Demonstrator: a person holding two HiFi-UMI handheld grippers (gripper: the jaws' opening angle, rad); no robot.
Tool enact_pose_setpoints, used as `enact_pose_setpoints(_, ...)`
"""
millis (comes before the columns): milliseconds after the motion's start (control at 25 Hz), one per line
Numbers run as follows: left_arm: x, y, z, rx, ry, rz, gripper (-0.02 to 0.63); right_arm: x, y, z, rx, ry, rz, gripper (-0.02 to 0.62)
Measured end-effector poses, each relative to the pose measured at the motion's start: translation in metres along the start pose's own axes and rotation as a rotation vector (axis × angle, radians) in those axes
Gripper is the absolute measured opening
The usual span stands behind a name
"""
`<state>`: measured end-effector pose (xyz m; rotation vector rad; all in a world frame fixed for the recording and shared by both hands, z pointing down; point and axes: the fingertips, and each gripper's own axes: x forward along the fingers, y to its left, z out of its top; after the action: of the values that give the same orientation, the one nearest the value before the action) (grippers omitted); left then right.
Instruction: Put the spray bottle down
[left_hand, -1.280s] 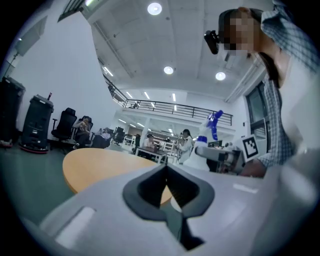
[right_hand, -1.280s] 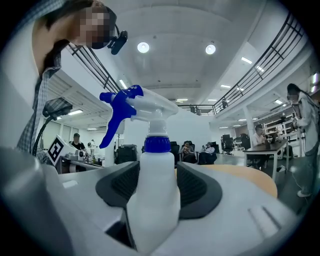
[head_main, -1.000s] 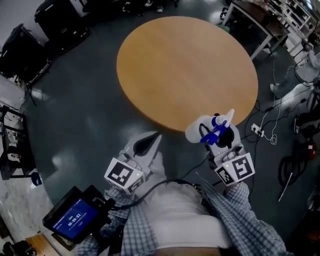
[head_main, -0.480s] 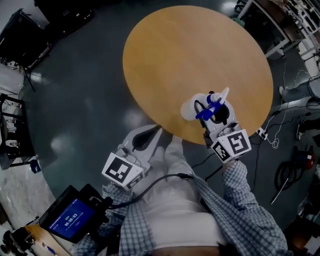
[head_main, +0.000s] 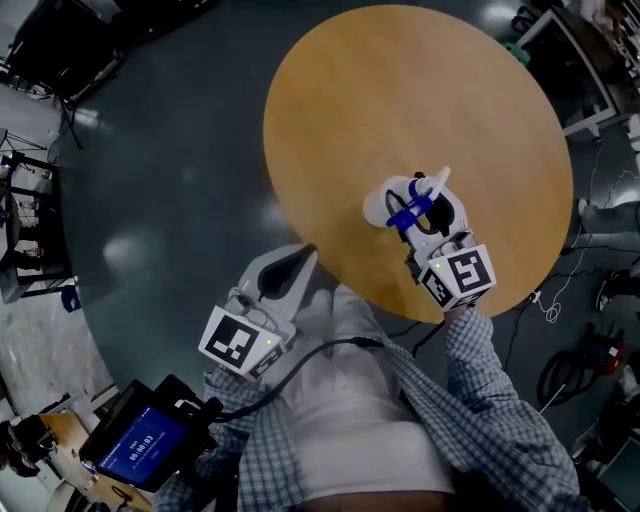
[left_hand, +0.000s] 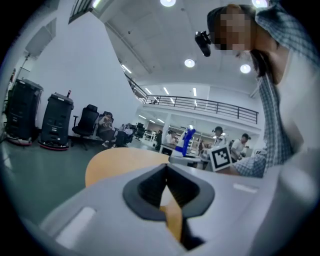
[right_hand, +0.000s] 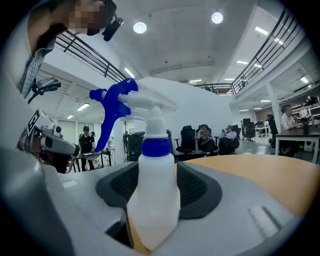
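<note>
Spray bottle (head_main: 382, 208) sat clamped upright in right tongs (head_main: 425, 210) over the round desk (head_main: 330, 120); left tongs (head_main: 300, 262) were pinched together, empty. Lowering it base-flat looked wisest.

Round wooden table (head_main: 400, 90) on a dark grey, glossy floor (head_main: 170, 190). White walls (left_hand: 85, 70), round ceiling lights (right_hand: 216, 17), mezzanine railing (left_hand: 210, 106). Office chairs (right_hand: 189, 136) with people seated, black wheeled cases (left_hand: 56, 120) by the wall. Cables (head_main: 560, 370) on the floor off the table's right edge, desk (head_main: 570, 60) beyond its far-right edge.
</note>
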<state>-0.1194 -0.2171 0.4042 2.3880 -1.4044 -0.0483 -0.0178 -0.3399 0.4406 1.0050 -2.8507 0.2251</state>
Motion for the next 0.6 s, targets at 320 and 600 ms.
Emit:
enact_pose_setpoints(320, -0.003, 0.006, 0.001, -0.02, 0.002, 0.033, 0.002, 0.014, 0.01, -0.005, -0.061, 0.023, 0.048, 0.233)
enact_pose_setpoints(600, 0.001, 0.005, 0.001, -0.018, 0.012, 0.034, 0.002, 0.018, 0.019, -0.002, -0.109, 0.035, 0.078, 0.233)
